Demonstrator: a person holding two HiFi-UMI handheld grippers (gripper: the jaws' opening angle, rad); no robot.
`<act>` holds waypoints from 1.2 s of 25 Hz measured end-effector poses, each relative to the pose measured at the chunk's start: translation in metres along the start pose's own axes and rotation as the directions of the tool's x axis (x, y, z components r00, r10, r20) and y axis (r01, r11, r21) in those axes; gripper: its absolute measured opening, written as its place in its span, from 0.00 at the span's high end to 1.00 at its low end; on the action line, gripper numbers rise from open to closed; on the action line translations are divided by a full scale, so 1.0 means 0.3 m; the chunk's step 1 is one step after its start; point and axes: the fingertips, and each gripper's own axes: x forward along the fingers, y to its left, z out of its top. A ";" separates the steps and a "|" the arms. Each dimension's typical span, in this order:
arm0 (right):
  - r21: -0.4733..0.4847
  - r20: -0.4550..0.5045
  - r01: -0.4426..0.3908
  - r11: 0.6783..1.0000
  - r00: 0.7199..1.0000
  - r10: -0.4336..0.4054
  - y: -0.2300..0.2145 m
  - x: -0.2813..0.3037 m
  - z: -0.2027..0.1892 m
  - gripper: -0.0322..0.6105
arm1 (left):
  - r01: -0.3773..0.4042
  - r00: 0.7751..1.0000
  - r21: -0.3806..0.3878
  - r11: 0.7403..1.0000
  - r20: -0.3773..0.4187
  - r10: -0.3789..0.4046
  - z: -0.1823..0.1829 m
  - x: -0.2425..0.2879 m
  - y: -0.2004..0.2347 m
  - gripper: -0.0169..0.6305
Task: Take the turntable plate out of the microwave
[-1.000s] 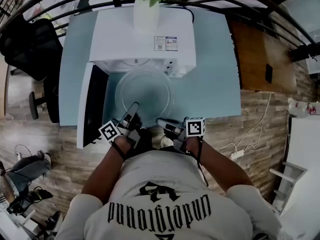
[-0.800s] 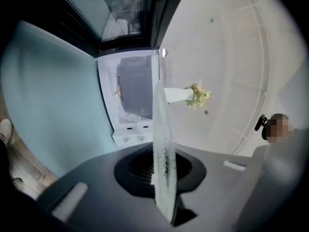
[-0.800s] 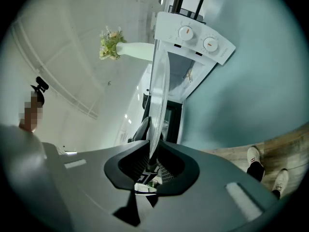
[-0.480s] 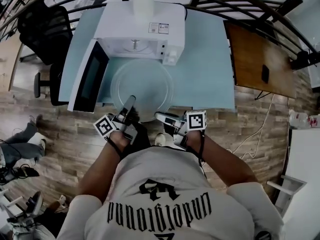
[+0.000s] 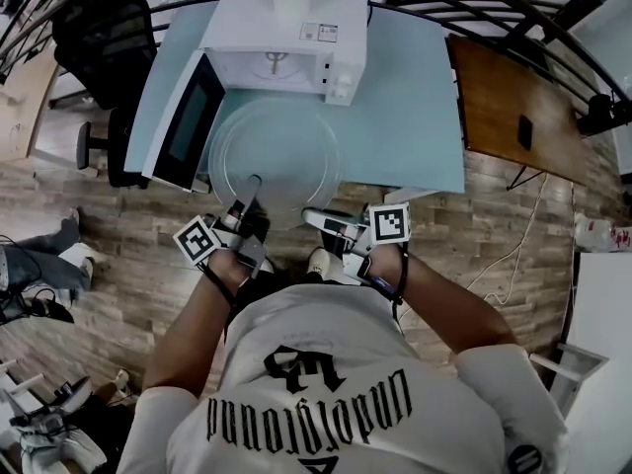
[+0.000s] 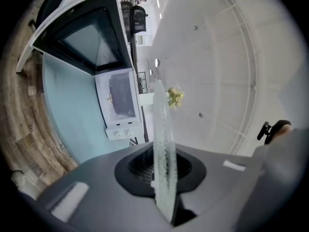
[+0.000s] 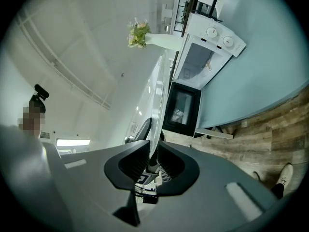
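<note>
Your table [image 5: 415,117] carries the microwave [image 5: 286,38], its door [image 5: 183,121] swung open. The plate [image 5: 276,156] is outside the cavity, held over the table in front of it. Your left gripper [image 5: 252,188] and right gripper [image 5: 314,215] each clamp its near rim, jaws narrow.

Bright, even light, soft shadows; fisheye bends lines round the microwave [image 5: 286,38], gripper views go black at the corners, the turntable plate [image 6: 163,163] blurs up close.

turntable plate [image 5: 276,156]: clear round glass, level, outside the microwave, above the desk [image 5: 415,117] front
microwave [image 5: 296,28]: white, door [image 5: 188,117] swung open
</note>
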 end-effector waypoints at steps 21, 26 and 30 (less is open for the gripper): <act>-0.032 0.083 0.030 0.999 0.996 -0.027 0.227 0.237 -0.371 0.87 | 0.031 0.997 0.009 0.999 -0.074 -0.030 0.093 -0.438 -0.146 0.85; -0.035 0.105 0.022 0.999 0.994 -0.018 0.283 0.269 -0.436 0.87 | 0.034 0.994 0.015 0.999 -0.101 -0.033 0.096 -0.508 -0.185 0.85; -0.042 0.123 0.022 0.999 0.992 -0.017 0.317 0.285 -0.488 0.87 | 0.038 0.993 0.011 0.999 -0.115 -0.037 0.091 -0.561 -0.210 0.86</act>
